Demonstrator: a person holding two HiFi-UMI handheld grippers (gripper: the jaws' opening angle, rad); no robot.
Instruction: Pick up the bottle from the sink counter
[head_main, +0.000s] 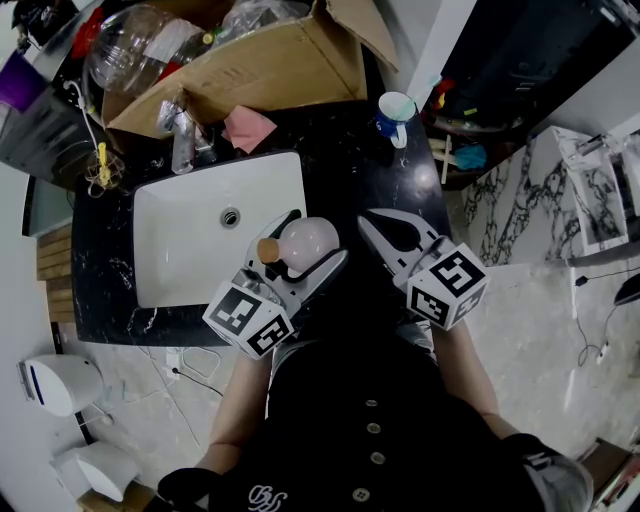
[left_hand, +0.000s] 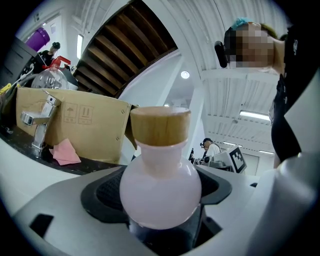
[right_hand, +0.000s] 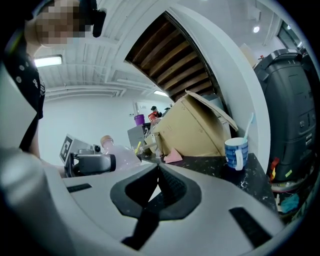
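Observation:
A round pale-pink bottle (head_main: 305, 243) with a wooden stopper (head_main: 268, 249) lies tilted between the jaws of my left gripper (head_main: 312, 240), held above the right edge of the white sink (head_main: 190, 250). In the left gripper view the bottle (left_hand: 160, 187) fills the middle, with both pads pressed on its belly and my left gripper (left_hand: 160, 200) shut on it. My right gripper (head_main: 366, 220) hovers just right of the bottle over the black counter (head_main: 340, 160), its jaws touching and holding nothing. The right gripper view shows my right gripper (right_hand: 159, 169) shut, with the bottle (right_hand: 117, 152) off to the left.
A chrome faucet (head_main: 182, 135) and a pink cloth (head_main: 248, 128) sit behind the sink. A large cardboard box (head_main: 260, 65) covers the back of the counter. A blue mug (head_main: 396, 112) with a toothbrush in it stands at the back right. The counter ends at the right, over marble floor.

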